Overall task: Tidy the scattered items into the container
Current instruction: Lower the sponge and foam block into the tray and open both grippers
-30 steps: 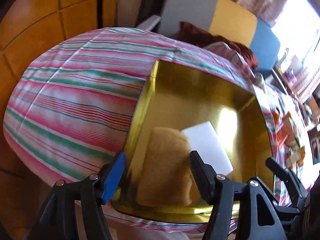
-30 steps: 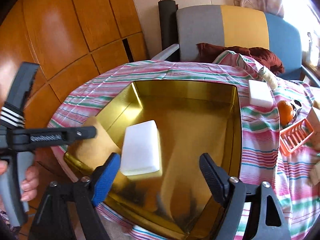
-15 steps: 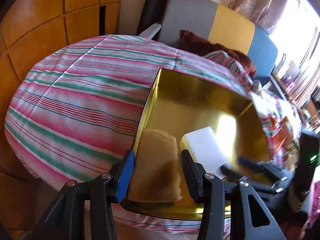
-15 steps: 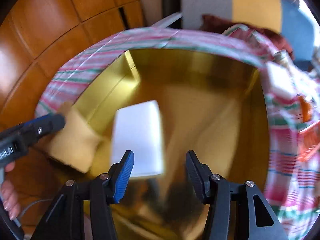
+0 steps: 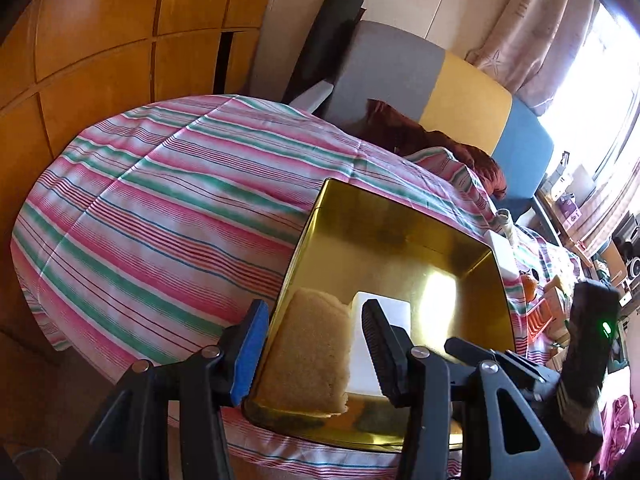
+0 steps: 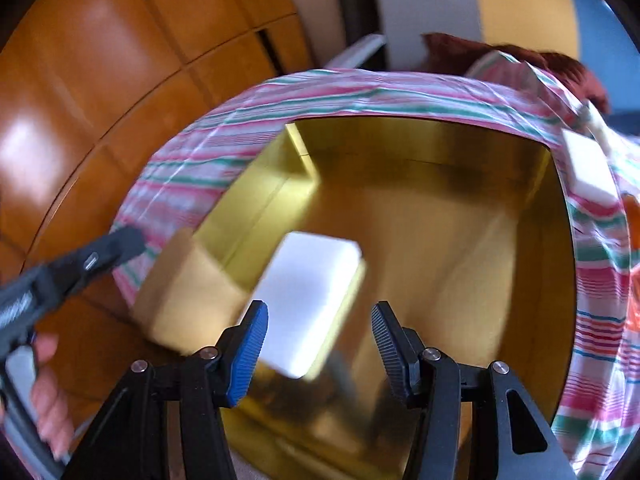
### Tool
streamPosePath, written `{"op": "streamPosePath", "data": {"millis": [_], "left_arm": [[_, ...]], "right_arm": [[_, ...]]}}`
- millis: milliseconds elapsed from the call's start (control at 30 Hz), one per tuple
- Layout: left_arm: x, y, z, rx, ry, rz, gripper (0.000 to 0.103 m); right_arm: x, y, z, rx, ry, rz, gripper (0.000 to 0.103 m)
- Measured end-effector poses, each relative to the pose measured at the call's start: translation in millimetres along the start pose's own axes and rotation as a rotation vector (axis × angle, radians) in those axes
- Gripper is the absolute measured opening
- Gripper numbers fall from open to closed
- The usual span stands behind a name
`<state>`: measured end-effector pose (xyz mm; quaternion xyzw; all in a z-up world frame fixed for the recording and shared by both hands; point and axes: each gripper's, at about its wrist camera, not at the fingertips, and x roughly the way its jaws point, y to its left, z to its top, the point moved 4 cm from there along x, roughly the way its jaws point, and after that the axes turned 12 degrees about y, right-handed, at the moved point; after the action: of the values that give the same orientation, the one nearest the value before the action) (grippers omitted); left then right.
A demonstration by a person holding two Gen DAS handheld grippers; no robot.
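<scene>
Gold container [image 5: 400,240] with two sponges on the striped cloth [image 5: 168,216].

The tan sponge [image 5: 308,348] and the white sponge [image 6: 304,300] are seen low in the frames, resting inside the container's lower-left corner. The left gripper [image 5: 312,352] is held partly apart around the tan sponge, unclamped. The right gripper [image 6: 316,344] is held partly apart above the white sponge, gripping nothing. A second white block [image 6: 588,168] is seen at right, outside the rim.

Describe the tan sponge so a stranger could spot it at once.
Find the gold tray on the striped tablecloth. At its near left wall lies the tan sponge, beside a white block. It alone is coarse, porous and yellowish brown; its neighbour is smooth and white.
</scene>
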<state>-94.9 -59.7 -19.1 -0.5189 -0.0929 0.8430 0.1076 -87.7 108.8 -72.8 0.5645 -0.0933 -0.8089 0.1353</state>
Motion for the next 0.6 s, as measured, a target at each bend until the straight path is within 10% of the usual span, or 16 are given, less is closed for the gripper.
{"op": "streamPosePath", "data": {"millis": [400, 600], "left_arm": [[-4.7, 2.0, -2.1, -0.013, -0.02, 0.043, 0.049], [-5.9, -11.6, -4.8, -0.004, -0.029, 0.01, 0.049]], "right_arm": [[30.8, 34.3, 2.9, -0.163, 0.074, -0.063, 0.056], [-13.0, 31.7, -6.3, -0.17, -0.083, -0.085, 0.057]]}}
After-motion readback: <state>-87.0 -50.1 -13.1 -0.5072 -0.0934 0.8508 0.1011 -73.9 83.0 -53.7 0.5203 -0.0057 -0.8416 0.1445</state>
